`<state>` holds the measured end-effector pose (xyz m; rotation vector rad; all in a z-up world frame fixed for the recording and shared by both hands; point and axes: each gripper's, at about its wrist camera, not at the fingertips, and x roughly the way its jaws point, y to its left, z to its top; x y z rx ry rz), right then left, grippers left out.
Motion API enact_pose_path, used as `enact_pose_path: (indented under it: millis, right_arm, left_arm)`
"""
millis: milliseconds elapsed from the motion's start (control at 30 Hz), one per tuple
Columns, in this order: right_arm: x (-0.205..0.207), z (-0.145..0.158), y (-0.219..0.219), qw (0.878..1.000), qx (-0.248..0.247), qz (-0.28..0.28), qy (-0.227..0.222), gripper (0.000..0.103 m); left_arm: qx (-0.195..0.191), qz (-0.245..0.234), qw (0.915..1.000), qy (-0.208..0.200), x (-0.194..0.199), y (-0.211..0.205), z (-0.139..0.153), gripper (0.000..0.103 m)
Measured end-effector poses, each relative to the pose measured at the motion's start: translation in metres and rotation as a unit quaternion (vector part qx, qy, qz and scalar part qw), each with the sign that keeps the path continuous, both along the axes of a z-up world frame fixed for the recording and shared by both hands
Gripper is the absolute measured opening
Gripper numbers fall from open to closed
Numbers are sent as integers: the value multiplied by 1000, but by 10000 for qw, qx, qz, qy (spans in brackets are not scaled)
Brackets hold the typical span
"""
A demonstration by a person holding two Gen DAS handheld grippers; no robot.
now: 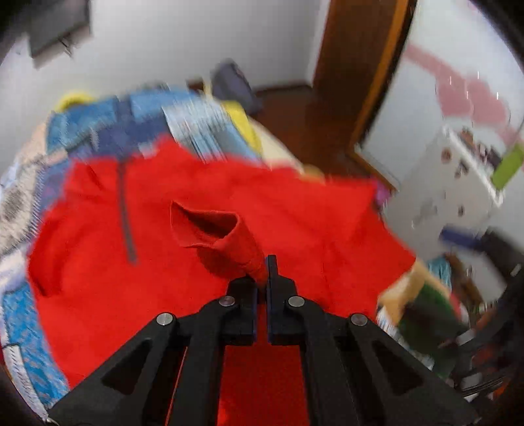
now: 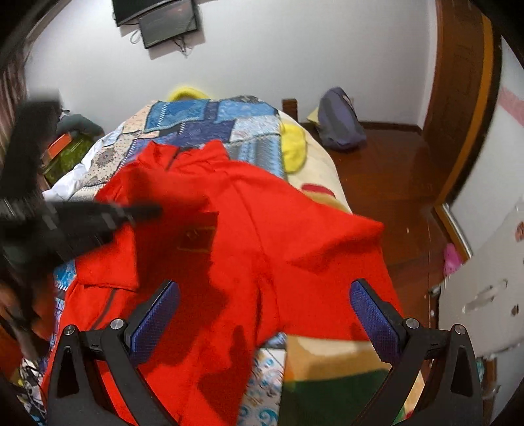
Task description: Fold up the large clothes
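Left wrist view: my left hand-held gripper (image 1: 262,278) was clamped tight on a sleeve cuff (image 1: 216,236) of the red jacket (image 1: 137,295), the cuff's open end standing up ahead of the jaws. The jacket lay spread on the bed, over a blue patchwork quilt (image 1: 137,121). Its grey zipper (image 1: 126,216) showed plainly here, running down from the collar. This picture was badly smeared, the quilt and the room's edges most of all.

Right wrist view: my right hand-held gripper (image 2: 262,314) stood wide open, nothing between its blue pads (image 2: 157,314), hovering above the jacket's lower part. Only this view showed the left hand-held gripper from outside, a dark blurred shape (image 2: 98,216) reaching in over the jacket from the left. It also showed a yellow cloth (image 2: 293,150) on the bed's right side, a grey-blue bag (image 2: 339,121) on the wooden floor (image 2: 386,183) near the wall, and a dark screen (image 2: 167,21) mounted high on the white wall.
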<state>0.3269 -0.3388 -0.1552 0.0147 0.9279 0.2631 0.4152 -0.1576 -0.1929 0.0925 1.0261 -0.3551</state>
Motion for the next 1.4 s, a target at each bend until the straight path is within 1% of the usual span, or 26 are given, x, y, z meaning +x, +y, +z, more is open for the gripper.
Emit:
enact_pose_path:
  millis: [67,100,133,167,200,233,267,300,367,433,500,533,600,633,733,800,867,933,1000,1033,1067,1167,1267,1300,1367,1400]
  right_arm:
    - [-2,-6,-4,10000,-9,-27,74,103]
    - [-2,-9,-5,9999,-16,-30,97,103]
    - [-2,-11,-5,9999,-17,-19,118,103]
    - [-1,-12,-3,9999,-10,4,134,103]
    - [-1,-13,0,9999,-7,19,142,103]
    - [-1,-14,3,9999,-1,29,139,103]
    - [1,-14,8,9999,26,60,139,103]
    - [3,-14,11,9998,57,94,145,103]
    - [9,-15,22,9996,159,180,158,103]
    - [16,-17,35,9993,225,241,198,103]
    - [27,-25,51,9984,265,335,360,103]
    - [31,-29,58,9981,266,371,424,103]
    - [39,-38,72,9969,253,482,565,103]
    - [43,-44,83,9961,194,559,649,102]
    - [53,-61,111,9940,-132,760,779,94]
    - [57,-70,125,9922,-330,878,820,87]
    - [61,-83,143,9884,-688,1039,869,74]
    - [63,-94,155,9838,-1011,1167,915,67]
    - [63,-97,162,9829,-1168,1189,779,62]
    - [64,-97,164,9831,-1176,1181,756,54]
    - [66,-96,164,9842,-1174,1096,750,40]
    - [74,-95,159,9869,-1146,841,769,23]
    - [79,-91,150,9893,-1101,612,733,15]
    - [79,-89,147,9898,-1129,521,696,13]
    - [80,-85,138,9904,-1212,289,596,11]
    - [81,-83,133,9908,-1193,227,589,11]
  left_arm:
    - [121,-142,9992,352,-5,-5,-28,3]
    - [158,-188,9986,464,-8,-6,-35,5]
    - [183,-236,9978,596,-11,-7,-39,13]
    - [142,-306,9965,763,-15,-6,-43,16]
    - [96,-329,9961,817,-17,-5,-43,24]
    - [48,-323,9957,866,-19,1,-40,41]
    - [67,-278,9958,869,-20,5,-41,53]
    - [109,-149,9967,793,-21,14,-35,72]
    - [103,152,9988,462,-27,37,-21,73]
    - [120,362,9989,276,-32,63,-9,73]
    - [324,738,9967,52,-39,99,0,74]
    - [395,848,9956,-15,-41,111,2,76]
    - [513,1137,9922,-83,-50,149,2,81]
    - [537,1282,9903,-58,-54,169,-2,81]
    - [668,1742,9823,156,-69,226,-20,81]
    - [912,2030,9744,313,-85,264,-41,81]
    - [1121,2235,9669,510,-97,293,-62,81]
    - [1259,2367,9605,747,-106,316,-83,81]
    - [1268,2496,9546,1017,-106,332,-105,81]
    - [1229,2541,9534,1065,-104,336,-112,81]
    - [1184,2577,9530,1064,-102,338,-116,81]
    - [1016,2723,9532,830,-86,337,-119,81]
    - [1114,2899,9490,552,-67,331,-121,81]
    - [1221,2929,9471,475,-61,328,-124,79]
    - [1244,2894,9484,353,-56,324,-125,61]
    - [1208,2852,9503,306,-53,322,-124,40]
